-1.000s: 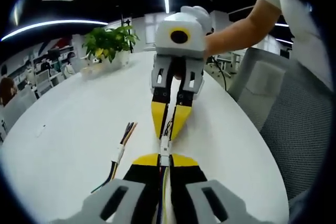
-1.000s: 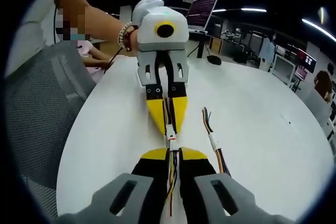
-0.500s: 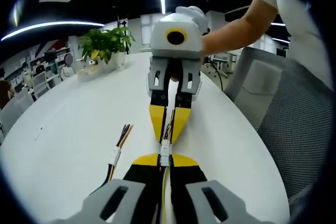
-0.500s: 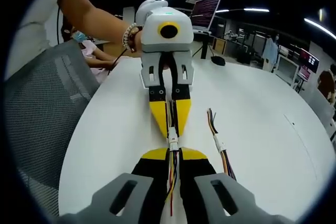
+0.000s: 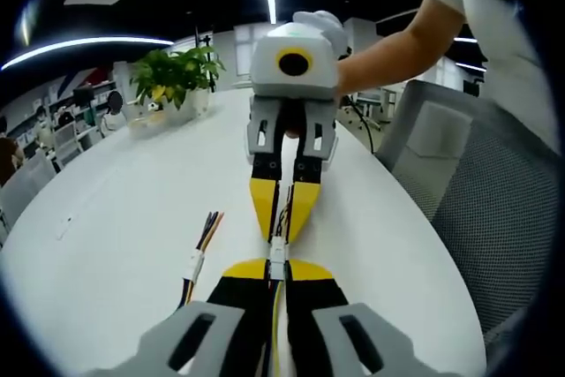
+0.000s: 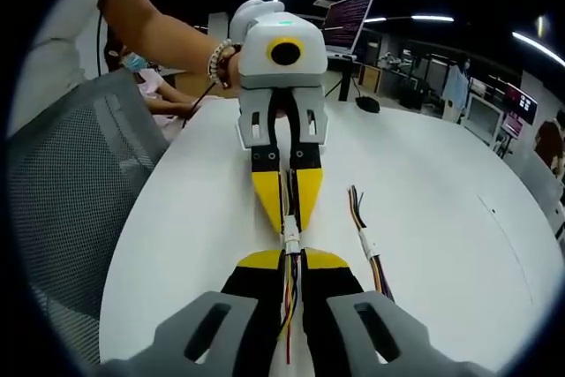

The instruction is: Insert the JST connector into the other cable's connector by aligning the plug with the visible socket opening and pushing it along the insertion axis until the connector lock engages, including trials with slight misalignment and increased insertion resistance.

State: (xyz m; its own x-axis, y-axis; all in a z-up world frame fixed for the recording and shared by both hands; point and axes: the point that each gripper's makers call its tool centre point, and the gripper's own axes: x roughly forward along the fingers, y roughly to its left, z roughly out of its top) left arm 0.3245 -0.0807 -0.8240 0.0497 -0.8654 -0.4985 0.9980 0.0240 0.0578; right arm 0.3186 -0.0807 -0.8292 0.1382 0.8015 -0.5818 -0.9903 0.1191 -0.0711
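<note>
Two grippers meet tip to tip above a white counter (image 5: 106, 218). In the left gripper view, we see the left gripper (image 5: 277, 264) with its jaws narrow, pinched on a cable (image 5: 276, 324) whose white plug (image 5: 278, 253) pokes out between the yellow tips. Facing it, the right gripper (image 5: 284, 218) — gripped by a person's hand (image 5: 331, 37) — clamps its own cable, the socket (image 5: 277, 237) touching the plug in one straight line. We cannot tell whether the lock is engaged.

In the right gripper view, the same joint (image 6: 290, 243) sits between the right gripper (image 6: 292, 258) and the left gripper (image 6: 286, 214). A spare cable (image 6: 366, 249) lies on the counter just beside the jaws — loose, with its own white connector. A potted plant (image 5: 177, 77) stands at the far counter edge; a mesh chair (image 6: 66, 183) is beside the counter.
</note>
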